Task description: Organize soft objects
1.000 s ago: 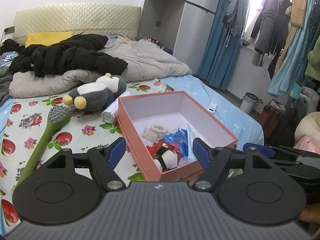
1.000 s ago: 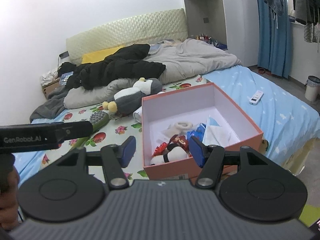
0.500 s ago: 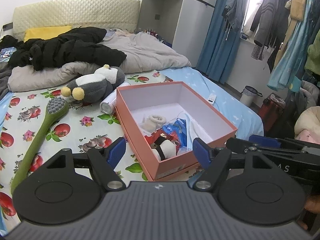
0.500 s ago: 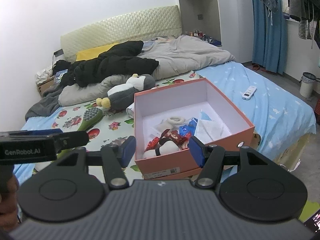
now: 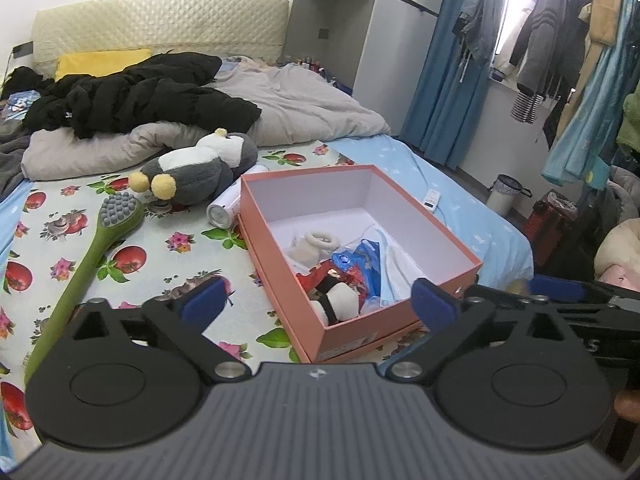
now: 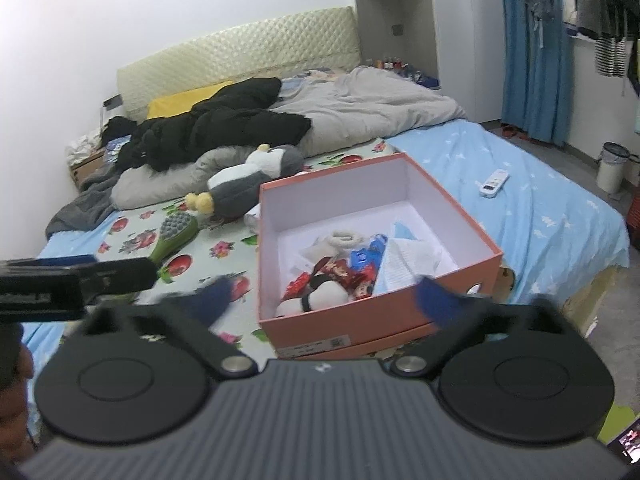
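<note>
Progress: you seem to be partway through. Several small soft things already lie inside the open orange box [image 5: 404,312], and the plush toy [image 5: 196,170] is still out on the bed.
Done so far: in the near half of the box you can see a cream fabric ring [image 5: 320,240], a small black-and-white plush [image 5: 340,300], red and blue wrappers, and folded white and blue cloth. The far half of the box is bare.
Left to do: by my reading, the plush toy has yet to go in. The green long-handled brush [image 5: 100,236] and a white can [image 5: 226,210] also lie loose beside the box; I cannot tell if they belong to the job.
Plush toy: grey and white with two yellow feet, lying on its side on the flowered sheet [image 5: 48,248], just behind the box's far left corner, against the grey duvet.
Left gripper [image 5: 318,300]: your jaws are opening wide, nothing between them; they hang above the box's near edge.
Right gripper [image 6: 324,300]: jaws also opening, blurred with motion, holding nothing.
</note>
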Available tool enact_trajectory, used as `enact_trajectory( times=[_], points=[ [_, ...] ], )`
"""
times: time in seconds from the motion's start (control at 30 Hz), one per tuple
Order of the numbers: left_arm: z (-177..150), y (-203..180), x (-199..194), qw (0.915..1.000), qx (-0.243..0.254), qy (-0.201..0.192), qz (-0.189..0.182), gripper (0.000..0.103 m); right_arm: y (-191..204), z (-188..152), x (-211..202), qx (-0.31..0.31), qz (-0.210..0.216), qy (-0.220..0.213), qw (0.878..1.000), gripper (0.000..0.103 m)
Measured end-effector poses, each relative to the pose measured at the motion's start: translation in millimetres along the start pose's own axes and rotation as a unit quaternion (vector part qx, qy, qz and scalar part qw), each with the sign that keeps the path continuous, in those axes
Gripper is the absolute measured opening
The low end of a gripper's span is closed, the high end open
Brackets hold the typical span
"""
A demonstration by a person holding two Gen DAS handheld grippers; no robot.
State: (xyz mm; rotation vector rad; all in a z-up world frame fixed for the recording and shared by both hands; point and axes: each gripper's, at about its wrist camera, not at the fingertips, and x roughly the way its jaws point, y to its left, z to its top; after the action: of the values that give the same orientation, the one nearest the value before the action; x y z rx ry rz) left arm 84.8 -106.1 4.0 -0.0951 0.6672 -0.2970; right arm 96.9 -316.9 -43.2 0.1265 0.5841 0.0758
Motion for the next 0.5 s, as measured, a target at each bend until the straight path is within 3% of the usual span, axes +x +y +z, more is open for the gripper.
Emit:
enact_trajectory(
  times=[0.23, 0.5],
  points=[
    [2.3, 3.5, 9.3, 0.9995, -0.007, 0.020, 0.022, 0.103, -6.5, -0.6, 1.2, 0.004, -0.010, 0.002, 1.000, 0.103],
    [-0.1, -2.5, 15.2, 0.9995, -0.002, 0.028, 0.015, 0.103, -8.2, 0.9, 0.2, 0.002, -0.007, 0.000, 1.000, 0.103]
  ],
)
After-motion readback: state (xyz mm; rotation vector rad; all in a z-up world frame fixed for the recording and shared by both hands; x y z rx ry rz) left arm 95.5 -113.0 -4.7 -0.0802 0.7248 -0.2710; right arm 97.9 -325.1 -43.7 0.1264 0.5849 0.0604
